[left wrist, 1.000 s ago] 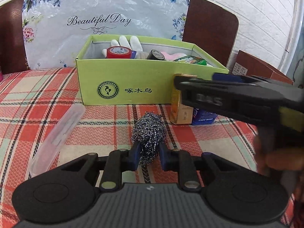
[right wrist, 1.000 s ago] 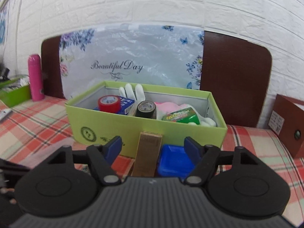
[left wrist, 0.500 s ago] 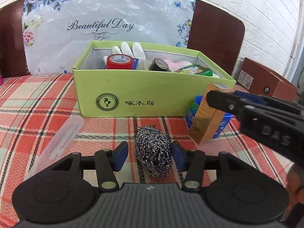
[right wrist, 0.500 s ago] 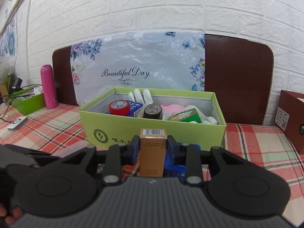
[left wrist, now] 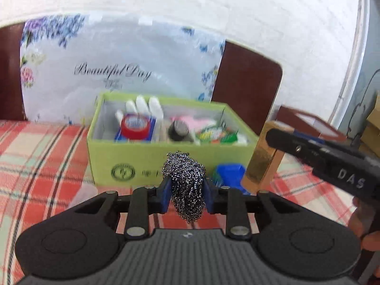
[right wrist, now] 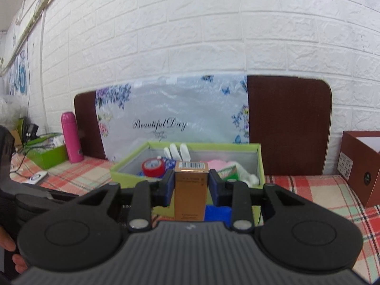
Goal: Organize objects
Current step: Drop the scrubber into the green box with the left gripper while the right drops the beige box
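A steel wool scourer hangs between the blue pads of my left gripper, lifted off the checked cloth. The jaws are closing and the pads press its sides. My right gripper is shut on an upright gold-brown carton, which also shows at the right of the left wrist view. Behind both stands an open green box holding red tape, a white glove, black tape and a green packet. A blue box sits on the cloth in front of it.
A floral bag leans on a dark brown board behind the green box. A brown box stands at the right. A pink bottle and a small green tray stand at the far left. A clear plastic case lies at the left.
My left gripper opened, closed again on the scourer and raised it off the cloth. My right gripper closed on the gold-brown carton and lifted it up from beside the blue box.
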The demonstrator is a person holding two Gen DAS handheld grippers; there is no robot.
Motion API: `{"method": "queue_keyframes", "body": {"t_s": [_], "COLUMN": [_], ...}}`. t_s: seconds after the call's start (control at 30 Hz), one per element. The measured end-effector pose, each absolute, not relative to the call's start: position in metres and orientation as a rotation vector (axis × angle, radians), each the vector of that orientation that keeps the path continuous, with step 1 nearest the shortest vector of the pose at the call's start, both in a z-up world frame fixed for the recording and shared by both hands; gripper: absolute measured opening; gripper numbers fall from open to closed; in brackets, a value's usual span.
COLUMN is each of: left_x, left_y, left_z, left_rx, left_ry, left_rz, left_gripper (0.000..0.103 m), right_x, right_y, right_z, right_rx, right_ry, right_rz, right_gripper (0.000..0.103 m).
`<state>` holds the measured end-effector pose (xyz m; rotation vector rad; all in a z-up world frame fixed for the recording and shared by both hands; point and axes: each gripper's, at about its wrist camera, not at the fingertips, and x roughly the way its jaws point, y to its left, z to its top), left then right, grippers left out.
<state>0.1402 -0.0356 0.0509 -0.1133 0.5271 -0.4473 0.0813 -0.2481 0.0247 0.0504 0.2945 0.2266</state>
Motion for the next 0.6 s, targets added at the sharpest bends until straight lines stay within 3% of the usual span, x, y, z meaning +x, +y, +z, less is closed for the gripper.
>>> {"method": "queue_keyframes", "body": {"t_s": [0.4, 0.43, 0.47, 0.5, 0.53, 0.6], "left_x": [0.211, 0.221, 0.229, 0.233, 0.233, 0.229], "left_y": [-0.056, -0.056, -0.055, -0.052, -0.047, -0.033], "left_z": [0.096, 0.092, 0.086, 0.078, 0.071, 0.058], "left_rx": [-0.083, -0.089, -0.082, -0.074, -0.074, -0.095], "left_ry": [0.459, 0.461, 0.473, 0.488, 0.496, 0.496], "left_rz": [-0.383, -0.371, -0.334, -0.292, -0.255, -0.236], "left_gripper": [0.033, 0.037, 0.052, 0.061, 0.067, 0.067], "right_x": [0.166, 0.177, 0.190, 0.199, 0.203, 0.194], "right_y": [-0.254, -0.253, -0.253, -0.254, -0.255, -0.262], "right_z": [0.054, 0.049, 0.042, 0.034, 0.026, 0.006], "right_rx": [0.121, 0.116, 0.090, 0.070, 0.050, 0.029], "right_ry": [0.258, 0.252, 0.263, 0.279, 0.297, 0.292], "right_rz": [0.199, 0.192, 0.181, 0.115, 0.046, 0.012], "right_gripper": [0.030, 0.033, 0.055, 0.078, 0.084, 0.084]}}
